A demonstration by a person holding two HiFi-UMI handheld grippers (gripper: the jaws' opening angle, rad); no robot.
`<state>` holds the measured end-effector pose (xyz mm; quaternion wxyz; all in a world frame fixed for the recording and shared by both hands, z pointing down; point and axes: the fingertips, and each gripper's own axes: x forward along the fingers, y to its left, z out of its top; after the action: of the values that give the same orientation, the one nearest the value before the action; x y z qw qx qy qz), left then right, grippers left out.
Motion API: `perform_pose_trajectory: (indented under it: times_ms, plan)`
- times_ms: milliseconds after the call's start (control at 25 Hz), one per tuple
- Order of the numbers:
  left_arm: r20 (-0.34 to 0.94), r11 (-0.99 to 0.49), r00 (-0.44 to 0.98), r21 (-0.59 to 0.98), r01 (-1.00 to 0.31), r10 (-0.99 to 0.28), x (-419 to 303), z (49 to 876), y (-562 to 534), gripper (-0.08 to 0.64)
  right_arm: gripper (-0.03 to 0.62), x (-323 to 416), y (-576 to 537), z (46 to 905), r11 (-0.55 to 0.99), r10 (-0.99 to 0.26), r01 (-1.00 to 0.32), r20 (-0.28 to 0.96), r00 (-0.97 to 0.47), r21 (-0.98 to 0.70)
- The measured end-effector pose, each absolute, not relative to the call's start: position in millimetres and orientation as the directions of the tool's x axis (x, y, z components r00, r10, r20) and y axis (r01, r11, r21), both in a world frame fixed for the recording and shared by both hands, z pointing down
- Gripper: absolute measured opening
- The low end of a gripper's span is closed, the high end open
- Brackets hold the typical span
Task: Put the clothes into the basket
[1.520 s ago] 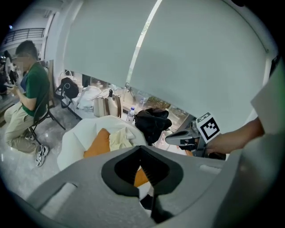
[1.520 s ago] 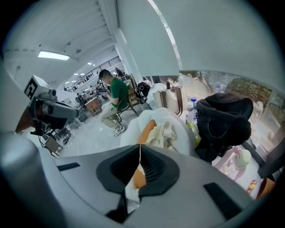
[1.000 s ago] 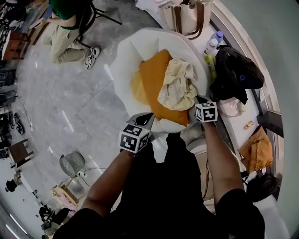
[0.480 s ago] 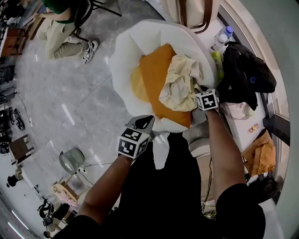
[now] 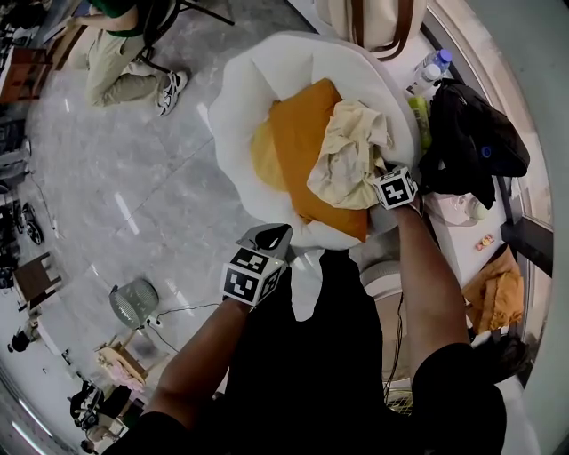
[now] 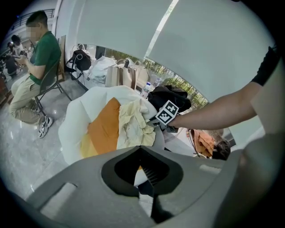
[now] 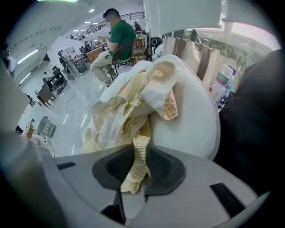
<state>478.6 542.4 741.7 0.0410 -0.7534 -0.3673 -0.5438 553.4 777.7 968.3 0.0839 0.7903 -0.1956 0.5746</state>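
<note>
A white basket point(image 5: 233, 98) stands on the floor and holds an orange cloth point(image 5: 302, 142) with a crumpled cream cloth point(image 5: 351, 155) on top. My right gripper point(image 5: 384, 178) points down at the basket's right rim, against the cream cloth. In the right gripper view a thin strip of that cream cloth point(image 7: 140, 156) hangs between the jaws, which are closing; dark gaps show on both sides of it. My left gripper point(image 5: 271, 234) hovers just short of the basket's near rim, tips together and nothing in them. The left gripper view shows the basket point(image 6: 75, 120) ahead.
A black bag point(image 5: 467, 142), a water bottle point(image 5: 431, 71) and a tote bag point(image 5: 369, 18) stand on the ledge right of the basket. More orange cloth point(image 5: 493, 289) lies further right. A seated person point(image 5: 124, 53) is at the far left; a small fan point(image 5: 133, 307) sits on the floor.
My right gripper has come down onto the cream cloth at the basket's right rim. The left gripper has sunk a little, still short of the near rim.
</note>
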Motion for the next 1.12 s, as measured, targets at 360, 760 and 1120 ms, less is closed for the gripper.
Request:
perform_pose_trajectory:
  times_ms: [360, 760, 1120]
  plan:
    - [0.819, -0.698, 0.180, 0.324, 0.639, 0.545, 488.0, 700.1, 533.8, 0.002, 0.094, 548.1, 763.3, 915.8, -0.928, -0.215, -0.363, 0.919, 0.331, -0.087]
    - [0.777, -0.655, 0.212, 0.312, 0.688, 0.593, 491.1, 652.7, 524.5, 0.002, 0.092, 549.6, 753.2, 833.4, -0.970, -0.223, -0.203, 0.835, 0.503, -0.137]
    - [0.708, -0.608, 0.247, 0.315, 0.728, 0.662, 482.9, 596.5, 499.3, 0.001, 0.089, 530.3, 718.2, 738.8, -0.967, -0.251, -0.125, 0.755, 0.606, -0.221]
